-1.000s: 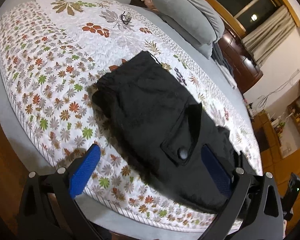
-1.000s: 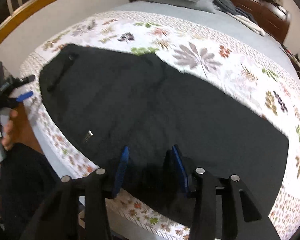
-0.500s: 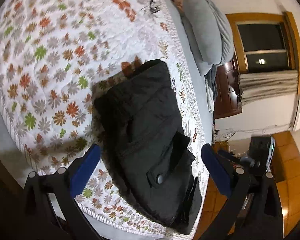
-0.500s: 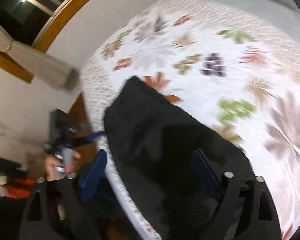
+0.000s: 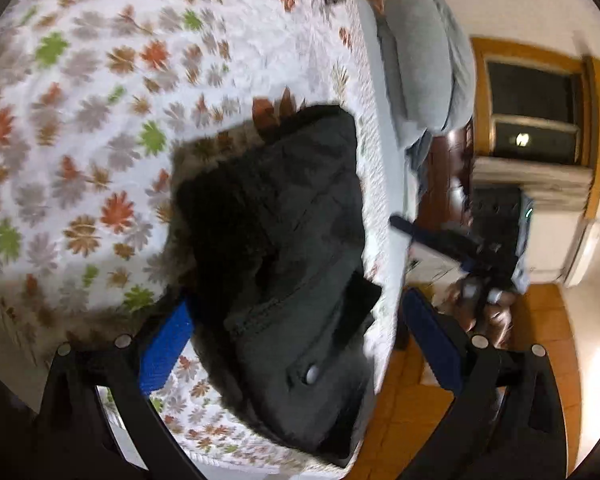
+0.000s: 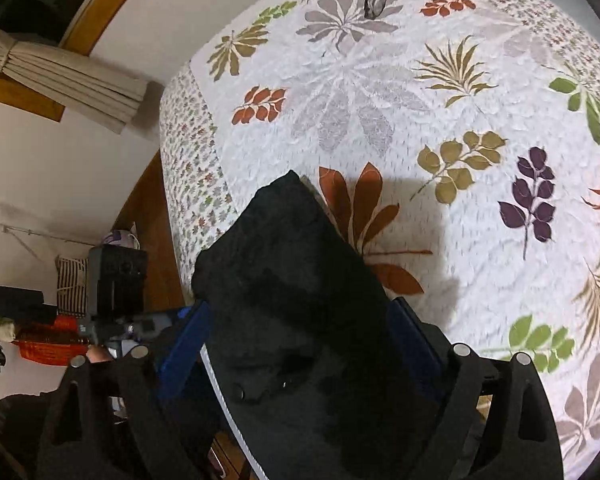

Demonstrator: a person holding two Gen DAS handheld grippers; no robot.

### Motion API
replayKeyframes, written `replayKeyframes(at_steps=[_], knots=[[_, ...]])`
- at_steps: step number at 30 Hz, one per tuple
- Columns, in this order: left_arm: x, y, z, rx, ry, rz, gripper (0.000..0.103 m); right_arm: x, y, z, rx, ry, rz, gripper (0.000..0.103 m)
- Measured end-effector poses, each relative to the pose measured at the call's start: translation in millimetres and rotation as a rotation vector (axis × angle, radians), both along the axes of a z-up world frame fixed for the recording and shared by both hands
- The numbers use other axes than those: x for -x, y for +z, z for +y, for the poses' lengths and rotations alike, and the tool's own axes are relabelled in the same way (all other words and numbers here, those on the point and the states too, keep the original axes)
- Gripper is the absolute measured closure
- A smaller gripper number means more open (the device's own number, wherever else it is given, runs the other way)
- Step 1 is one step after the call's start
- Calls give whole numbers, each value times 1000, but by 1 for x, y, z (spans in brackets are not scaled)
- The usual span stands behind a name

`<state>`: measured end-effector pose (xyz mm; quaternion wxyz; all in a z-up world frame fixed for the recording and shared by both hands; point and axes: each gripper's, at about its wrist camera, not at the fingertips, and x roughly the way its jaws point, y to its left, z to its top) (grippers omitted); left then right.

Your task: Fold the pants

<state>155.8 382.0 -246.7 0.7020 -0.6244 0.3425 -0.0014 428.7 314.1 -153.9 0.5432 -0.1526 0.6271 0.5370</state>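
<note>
The black pants (image 5: 284, 248) lie folded into a thick bundle at the edge of the bed's leaf-patterned quilt (image 5: 100, 80). A button pocket faces up near the camera. My left gripper (image 5: 300, 344) is open, its blue fingers on either side of the bundle's near end. In the right wrist view the pants (image 6: 300, 300) fill the lower middle, and my right gripper (image 6: 300, 340) is open, fingers spread around them. The right gripper also shows in the left wrist view (image 5: 460, 244), off the bed's side.
Grey pillows (image 5: 424, 60) are piled at the head of the bed. A wooden-framed window (image 5: 536, 124) and tan curtain are beyond. Orange wooden floor (image 5: 420, 420) lies beside the bed. The left gripper appears in the right wrist view (image 6: 116, 292).
Both cameras have swung and moved closer to the bundle. The right gripper, nearly shut on cloth one second ago, has opened wide. The pants now look more compact.
</note>
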Motion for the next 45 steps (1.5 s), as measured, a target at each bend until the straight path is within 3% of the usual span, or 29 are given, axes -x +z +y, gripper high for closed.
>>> replayKeyframes(at_steps=[4,11,15,18,28,29,30,31,32,33,34,37,40,45], knots=[[-2,1,-5,-37,13,22,3,0,-8,7,8,13,7,12],[16,-3,-7,-8,106,-25,5,4,-20,35,22,79,38,12],[26,-4,-9,-10,129,-6,14,13,-31,64,38,154,63,12],[34,-11,-6,33,160,-4,18,19,-40,84,51,200,66,11],[25,-12,-1,38,91,25,11,12,-67,109,94,233,77,10],[28,-11,-5,28,92,27,13,14,-72,110,101,243,89,10],[28,-8,-7,0,89,41,22,16,-75,110,108,252,95,11],[26,-7,-8,-30,87,55,45,18,-78,111,113,260,90,14],[26,-5,-10,-52,83,63,57,19,-80,110,114,267,81,18],[25,-7,-10,-47,78,68,62,19,-80,109,113,267,80,30],[23,-7,-10,-37,84,68,64,19,-81,108,113,264,80,41],[24,-6,-9,-44,81,61,74,15,-75,102,114,255,56,62],[25,4,-11,-79,78,54,81,14,-64,95,107,253,30,71],[22,25,-17,-126,69,34,84,21,-38,87,104,246,-32,74]])
